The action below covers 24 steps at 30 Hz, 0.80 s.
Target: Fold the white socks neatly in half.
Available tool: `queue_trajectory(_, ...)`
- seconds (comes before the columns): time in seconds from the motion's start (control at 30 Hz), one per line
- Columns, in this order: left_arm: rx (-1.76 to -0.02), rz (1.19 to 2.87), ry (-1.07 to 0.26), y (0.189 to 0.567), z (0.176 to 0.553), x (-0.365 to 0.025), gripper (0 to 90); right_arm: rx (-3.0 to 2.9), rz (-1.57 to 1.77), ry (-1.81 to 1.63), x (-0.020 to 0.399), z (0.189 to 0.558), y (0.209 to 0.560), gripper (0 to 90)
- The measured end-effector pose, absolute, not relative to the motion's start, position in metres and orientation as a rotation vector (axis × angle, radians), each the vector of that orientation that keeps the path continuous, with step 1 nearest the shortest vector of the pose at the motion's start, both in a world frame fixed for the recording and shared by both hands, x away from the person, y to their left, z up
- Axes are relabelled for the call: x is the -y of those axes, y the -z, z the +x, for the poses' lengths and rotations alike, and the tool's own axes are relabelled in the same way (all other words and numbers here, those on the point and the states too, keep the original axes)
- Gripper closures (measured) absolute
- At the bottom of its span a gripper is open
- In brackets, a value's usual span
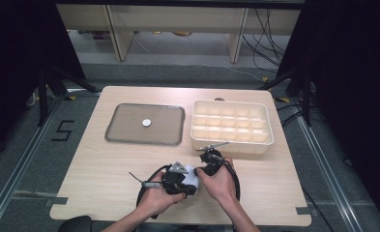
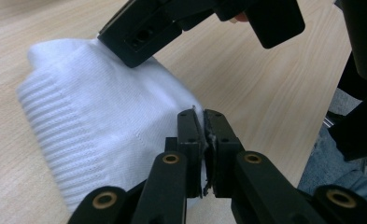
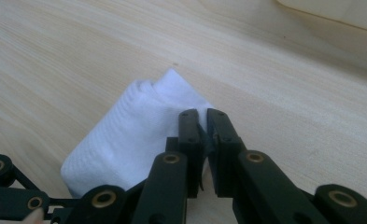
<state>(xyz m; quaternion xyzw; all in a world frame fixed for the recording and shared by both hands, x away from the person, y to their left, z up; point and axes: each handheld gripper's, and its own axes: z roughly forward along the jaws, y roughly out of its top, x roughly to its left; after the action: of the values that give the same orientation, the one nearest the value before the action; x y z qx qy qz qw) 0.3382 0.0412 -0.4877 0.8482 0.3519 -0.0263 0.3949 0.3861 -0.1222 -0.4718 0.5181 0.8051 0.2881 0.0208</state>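
Pale wooden table (image 1: 105,159): both claws, left (image 2: 203,140) and right (image 3: 203,140), clamped on folded white knitted sock (image 2: 102,130). Next: carry to compartment box (image 1: 231,143).

A pale wooden table (image 1: 100,164) carries a grey tray (image 1: 124,137), a compartmented cream box (image 1: 231,145) and a folded white cloth (image 1: 192,176).

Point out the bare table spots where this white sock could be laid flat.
Bare wood lies left of the grey tray, down to the table's near left corner, and along the near right edge below the cream compartment box. It is crowded at near centre, where the left gripper and right gripper pinch the white sock.
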Motion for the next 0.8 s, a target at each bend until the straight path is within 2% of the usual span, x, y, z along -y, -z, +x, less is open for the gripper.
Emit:
queue_trajectory(0.53,-0.877,2.158,0.084,0.490,0.338,-0.039,84.6,-2.497,1.623,-0.826,0.120,0.386,0.476,85.5)
queue_trajectory(0.6,-0.865,2.140,0.086,0.485,0.339,-0.042,82.0,-2.496,1.619,-0.844,0.120,0.386,0.476,85.5)
queue_trajectory(0.7,-0.881,2.104,0.093,0.475,0.336,-0.048,72.1,-2.485,1.655,-0.864,0.118,0.385,0.475,85.4)
queue_trajectory(0.8,-0.877,2.051,0.080,0.461,0.333,-0.059,68.5,-2.475,1.655,-0.862,0.119,0.384,0.476,85.4)
